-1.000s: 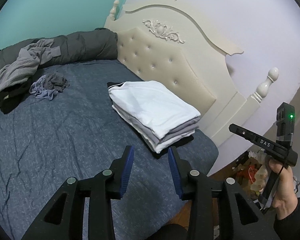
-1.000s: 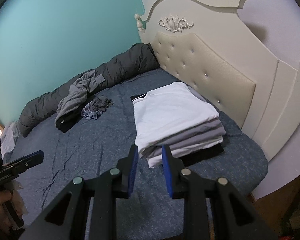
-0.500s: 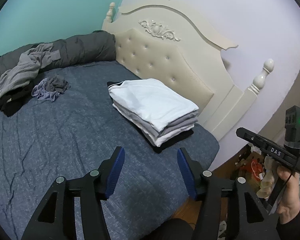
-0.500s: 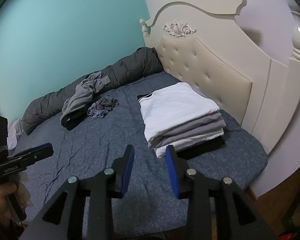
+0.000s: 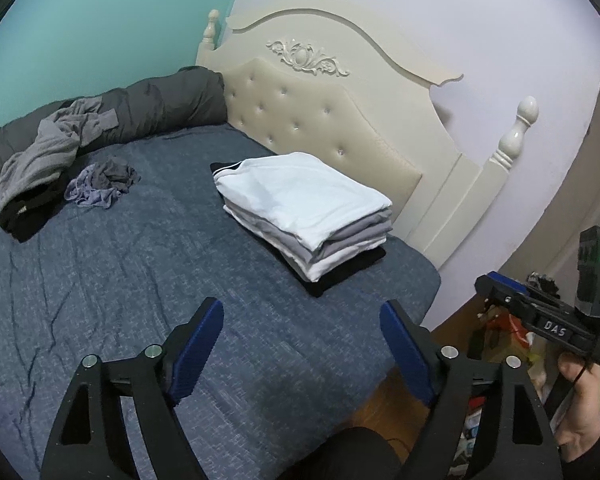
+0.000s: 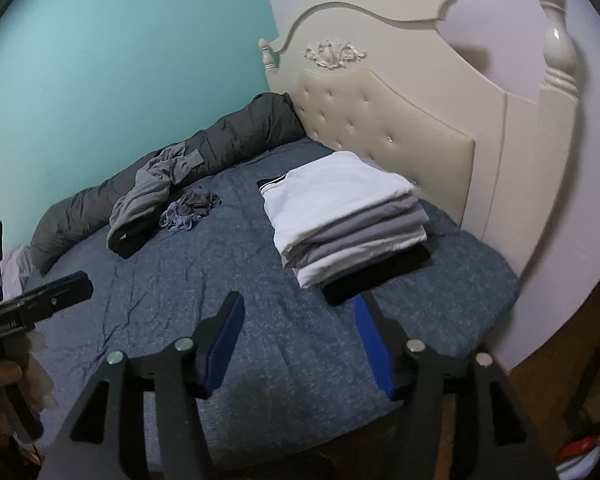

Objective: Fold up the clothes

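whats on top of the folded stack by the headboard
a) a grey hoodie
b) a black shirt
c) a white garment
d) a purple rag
c, the folded stack is topped by a white garment, with grey and white layers and a black piece beneath it.

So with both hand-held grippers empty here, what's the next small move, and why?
Probably reach the left hand-held gripper toward the crumpled grey garment by the dark duvet: the folded stack looks finished, both grippers' jaws have just opened, and nothing is between them.
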`<state>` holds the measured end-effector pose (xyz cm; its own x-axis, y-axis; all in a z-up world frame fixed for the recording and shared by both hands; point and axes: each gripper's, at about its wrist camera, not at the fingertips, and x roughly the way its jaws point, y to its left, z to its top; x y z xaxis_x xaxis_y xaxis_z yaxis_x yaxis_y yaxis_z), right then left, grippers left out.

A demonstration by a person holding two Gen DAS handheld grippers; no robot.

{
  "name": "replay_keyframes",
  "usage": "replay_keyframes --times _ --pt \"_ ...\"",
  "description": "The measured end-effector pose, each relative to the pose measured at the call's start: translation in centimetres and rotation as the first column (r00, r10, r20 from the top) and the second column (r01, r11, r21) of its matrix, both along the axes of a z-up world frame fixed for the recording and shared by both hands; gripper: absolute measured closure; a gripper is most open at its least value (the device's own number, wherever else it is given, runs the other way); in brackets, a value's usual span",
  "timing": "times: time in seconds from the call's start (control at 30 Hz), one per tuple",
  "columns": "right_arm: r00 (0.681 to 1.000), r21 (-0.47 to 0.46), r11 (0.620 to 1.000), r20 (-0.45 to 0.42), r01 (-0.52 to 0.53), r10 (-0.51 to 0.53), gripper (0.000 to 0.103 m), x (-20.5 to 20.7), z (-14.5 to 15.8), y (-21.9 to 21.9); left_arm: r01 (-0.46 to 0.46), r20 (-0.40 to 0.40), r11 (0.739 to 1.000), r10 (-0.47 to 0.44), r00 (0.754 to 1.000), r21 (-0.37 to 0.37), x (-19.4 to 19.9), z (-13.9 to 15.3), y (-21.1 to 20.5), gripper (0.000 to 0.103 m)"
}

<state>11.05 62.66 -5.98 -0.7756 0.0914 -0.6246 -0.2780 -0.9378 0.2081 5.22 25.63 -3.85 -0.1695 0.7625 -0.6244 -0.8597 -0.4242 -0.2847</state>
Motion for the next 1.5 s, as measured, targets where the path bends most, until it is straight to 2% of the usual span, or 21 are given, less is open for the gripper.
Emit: replay_keyframes --times 0.13,0.23,0.4,0.47,0.6,0.73,1.13,1.3,1.5 --pt "1.0 0.018 1.0 -0.012 0.015 -0.015 0.035 0.5 0.2 -0.5 0.002 0.001 1.0 -0.002 1.0 -0.01 0.2 -0.4 -0.1 0.018" --pt "1.0 -0.002 1.0 -0.019 0.004 -0.004 0.031 0.7 0.2 -0.8 0.006 -0.002 1.0 -0.006 1.0 -0.018 0.5 -0.6 -0.1 0.016" --pt "0.999 0.029 1.0 -0.044 0.004 -0.003 0.023 1.1 0.5 -1.7 0.017 -0.008 0.999 -0.017 1.0 -0.029 0.9 -1.0 -0.2 0.014" --pt "0.999 0.029 1.0 -0.05 0.005 -0.003 0.017 1.2 0.4 -1.9 0.026 0.002 0.999 -0.026 1.0 -0.028 0.9 -1.2 -0.2 0.008" --pt "0.999 0.025 1.0 -0.042 0.0 0.001 0.014 1.1 -0.2 -2.1 0.022 0.0 0.999 -0.022 1.0 -0.03 0.8 -1.4 -0.3 0.006" --pt "0.999 0.03 1.0 -0.038 0.008 -0.007 0.004 1.3 -0.7 -2.3 0.026 -0.003 0.999 -0.026 1.0 -0.029 0.8 -1.4 -0.5 0.002" --pt "1.0 0.047 0.999 -0.023 0.017 -0.016 0.002 2.1 -1.2 -2.8 0.016 -0.008 1.0 -0.016 1.0 -0.027 1.1 -1.7 -0.6 0.0" --pt "0.999 0.071 0.997 -0.035 0.026 -0.024 0.002 2.6 -1.1 -3.1 -0.015 -0.027 1.0 0.014 1.0 -0.025 1.1 -1.6 -1.0 0.0" --pt "0.998 0.08 0.996 -0.048 0.031 -0.027 0.002 3.1 -0.9 -3.3 -0.011 -0.037 1.0 0.01 0.999 -0.014 1.5 -1.5 -1.5 0.0"
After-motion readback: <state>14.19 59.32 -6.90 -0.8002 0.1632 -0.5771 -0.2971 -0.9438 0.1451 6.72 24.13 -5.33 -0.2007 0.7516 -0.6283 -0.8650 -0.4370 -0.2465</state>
